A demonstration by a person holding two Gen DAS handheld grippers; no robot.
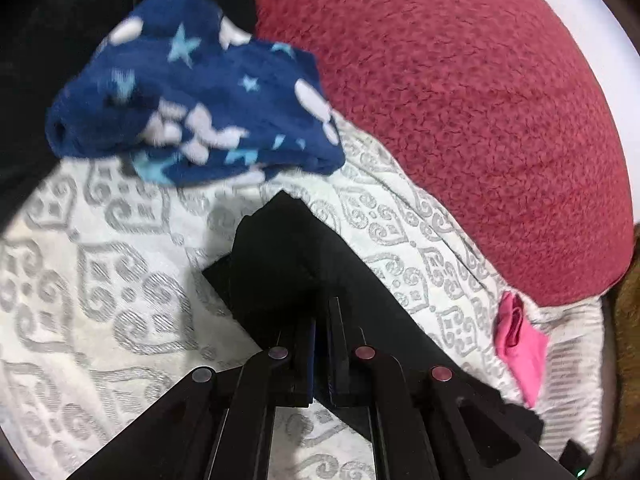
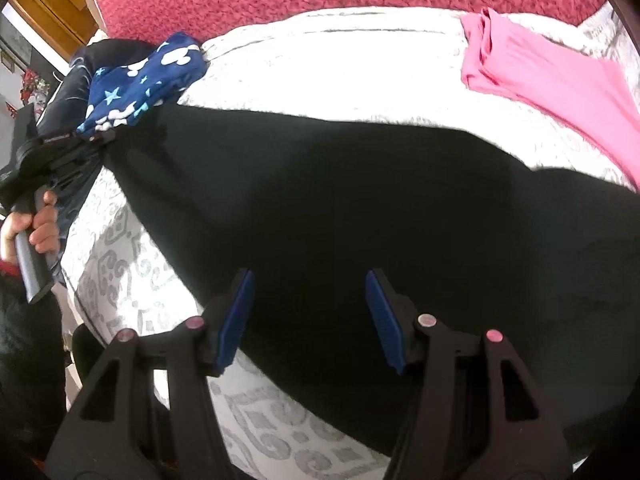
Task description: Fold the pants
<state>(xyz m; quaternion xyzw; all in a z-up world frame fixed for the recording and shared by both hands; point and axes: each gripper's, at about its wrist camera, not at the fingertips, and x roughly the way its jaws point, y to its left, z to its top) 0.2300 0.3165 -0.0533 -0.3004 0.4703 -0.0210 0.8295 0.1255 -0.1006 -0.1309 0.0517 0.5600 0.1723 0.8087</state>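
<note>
Black pants [image 2: 340,200] lie spread across a white bed cover with a grey pattern [image 2: 120,280]. My left gripper [image 1: 320,316] is shut on one end of the black pants [image 1: 288,248] and holds it slightly lifted. That gripper also shows in the right wrist view [image 2: 80,148], at the pants' far left end, with a hand on its handle. My right gripper [image 2: 310,280] is open and empty, its blue pads hovering just above the pants' near edge.
A blue fleece garment with stars [image 1: 192,92] lies bunched beyond the pants' end. A pink garment [image 2: 540,76] lies at the back right. A red blanket [image 1: 460,100] covers the far side of the bed. Wooden furniture [image 2: 52,8] stands at the far left.
</note>
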